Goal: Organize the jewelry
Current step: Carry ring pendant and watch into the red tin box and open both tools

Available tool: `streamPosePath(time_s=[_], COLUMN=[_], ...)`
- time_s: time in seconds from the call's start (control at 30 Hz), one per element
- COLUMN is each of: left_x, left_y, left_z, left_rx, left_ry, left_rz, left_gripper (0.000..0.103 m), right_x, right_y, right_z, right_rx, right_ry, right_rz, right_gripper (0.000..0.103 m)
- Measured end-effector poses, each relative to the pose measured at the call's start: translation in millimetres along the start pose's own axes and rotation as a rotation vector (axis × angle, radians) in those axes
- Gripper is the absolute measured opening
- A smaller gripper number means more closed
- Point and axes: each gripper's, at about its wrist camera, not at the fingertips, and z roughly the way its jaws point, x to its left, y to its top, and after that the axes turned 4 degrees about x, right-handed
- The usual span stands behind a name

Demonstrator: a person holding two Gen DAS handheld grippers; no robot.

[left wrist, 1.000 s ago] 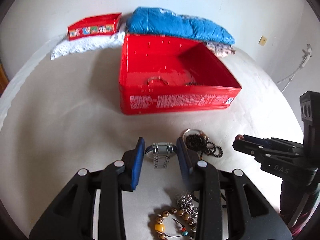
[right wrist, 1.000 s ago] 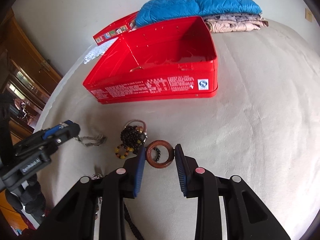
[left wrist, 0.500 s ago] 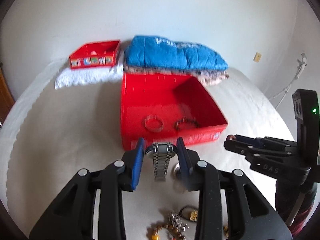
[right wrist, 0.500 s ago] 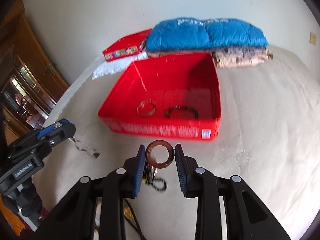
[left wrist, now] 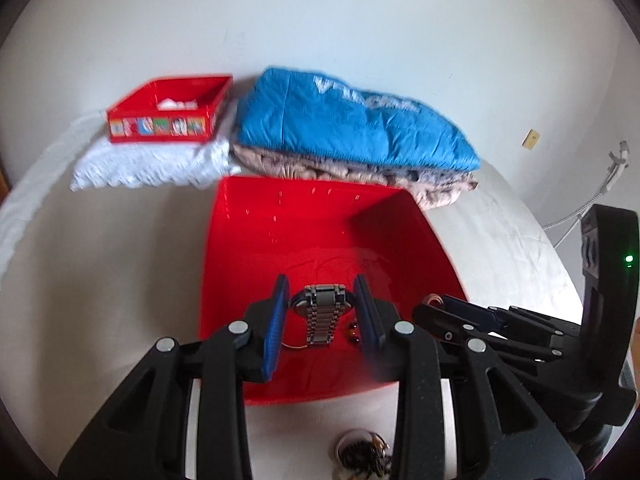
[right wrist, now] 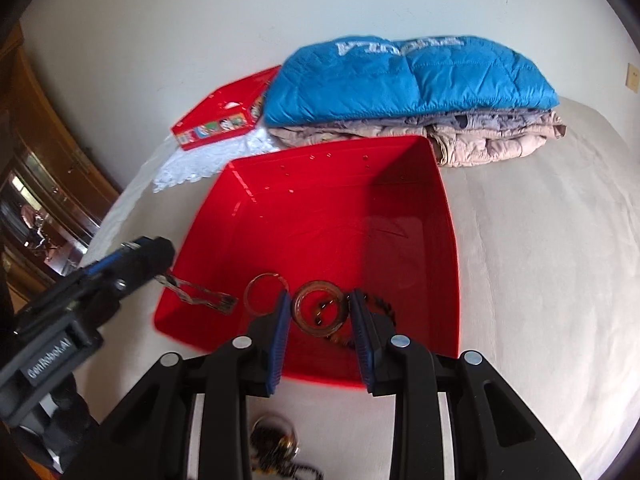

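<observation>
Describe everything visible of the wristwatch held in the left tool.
The wristwatch looks like silver metal, with a dark round face and a linked bracelet band. The left tool is shut on it, blue pads against both sides of the case, and the band hangs straight down, loose. It is held in the air over the near part of the open red box, touching nothing but the pads.

A large open box (left wrist: 320,232) lies on the bed (left wrist: 100,280). The left gripper (left wrist: 322,307) hangs over the box's near half, a watch (left wrist: 322,312) between its pads; the right gripper (right wrist: 320,310), at its 3 o'clock, likewise carries a ring (right wrist: 318,308). In the box lie a bangle (right wrist: 262,294) and, apparently, a bead bracelet (right wrist: 380,306). Folded bedding (left wrist: 352,148) lies at the box's 12 o'clock, a smaller box (left wrist: 168,114) at 10 o'clock.
</observation>
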Motion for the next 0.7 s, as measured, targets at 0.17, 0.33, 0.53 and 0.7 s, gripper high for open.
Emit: streamPosePath(time_s=[0.17, 0.33, 0.53, 0.7], left_x=[12, 17, 17, 12], left_y=[1, 1, -1, -4], left_z=[35, 52, 41, 17], left_rx=[0.073, 0.12, 0.102, 0.068], left_ry=[0.004, 0.011, 0.025, 0.013], left_rz=[-0.016, -0.021, -0.014, -0.006], left_gripper=[0.031, 0.032, 0.042, 0.046], right_x=[-2, -7, -12, -11], right_y=[0, -1, -2, -7], right_z=[24, 38, 29, 9], right_rx=[0.032, 0.058, 0.035, -0.005], right_ry=[-0.023, -0.033, -0.023, 0.0], right_rz=[-0.013, -0.006, 0.006, 0.011], right_gripper=[0.03, 0.031, 0.046, 0.05])
